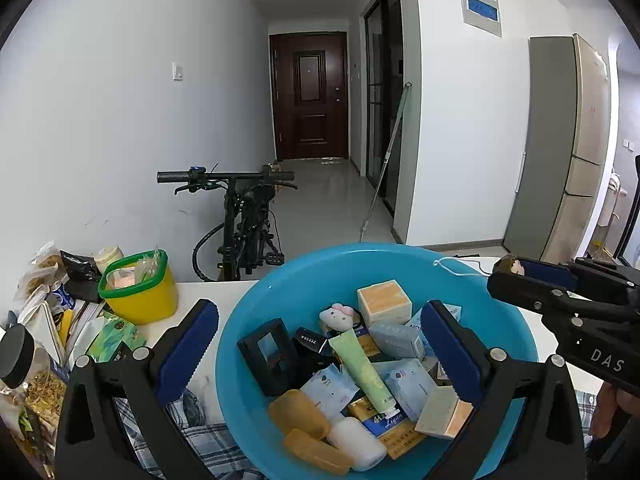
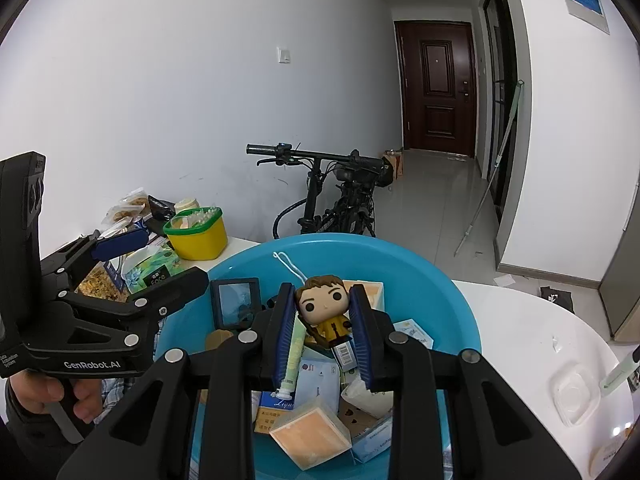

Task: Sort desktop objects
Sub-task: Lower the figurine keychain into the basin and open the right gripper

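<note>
Figurine: small doll (image 2: 325, 309), brown hair, yellow coat, white cord loop on its head; your right gripper (image 2: 323, 334) has it clamped between both blue pads, held above the basin.
Right gripper: closed on the doll; seen from the left wrist camera it (image 1: 516, 270) reaches in over the basin's right rim.
Basin: blue (image 1: 240, 340), round, on the white worktop (image 2: 520, 320) near its front edge.
Basin contents: green tube (image 1: 362, 368), orange-topped box (image 1: 384, 300), black frame (image 1: 268, 354), plush toy (image 1: 338, 314), sachets, soap-like bars, all heaped.
Left gripper: yours (image 1: 316, 354), jaws spread wide, holding nothing, poised over the basin's near left side.
Left edge of worktop: yellow tub (image 1: 140, 288) with green rim, snack bags, a jar (image 1: 24, 372), tissue pack.
Right side of worktop: clear plastic lid (image 2: 576, 394).
Beyond the worktop: bicycle (image 1: 244, 220), brown door (image 1: 308, 96).
</note>
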### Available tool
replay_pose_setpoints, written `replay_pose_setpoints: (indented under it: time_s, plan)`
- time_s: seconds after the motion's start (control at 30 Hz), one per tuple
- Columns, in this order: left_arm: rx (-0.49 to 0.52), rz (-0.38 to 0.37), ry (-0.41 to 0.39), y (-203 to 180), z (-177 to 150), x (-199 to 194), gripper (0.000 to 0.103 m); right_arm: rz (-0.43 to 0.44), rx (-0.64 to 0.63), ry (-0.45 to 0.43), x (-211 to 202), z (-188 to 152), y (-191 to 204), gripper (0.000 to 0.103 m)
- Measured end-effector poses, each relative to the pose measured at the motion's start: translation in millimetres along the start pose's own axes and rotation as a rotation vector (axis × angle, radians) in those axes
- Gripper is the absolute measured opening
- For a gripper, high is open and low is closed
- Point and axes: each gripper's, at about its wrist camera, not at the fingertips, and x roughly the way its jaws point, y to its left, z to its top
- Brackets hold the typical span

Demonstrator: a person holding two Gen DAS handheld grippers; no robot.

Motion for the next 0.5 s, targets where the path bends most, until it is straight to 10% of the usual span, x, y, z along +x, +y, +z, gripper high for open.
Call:
replay_pose_setpoints:
  time_s: [0.5]
  plan:
    - [-0.008, 0.007, 0.011, -0.8, -2.1, 0.4, 0.103, 0.008, -0.006, 0.01, 3.3, -1.4, 2.2, 0.026]
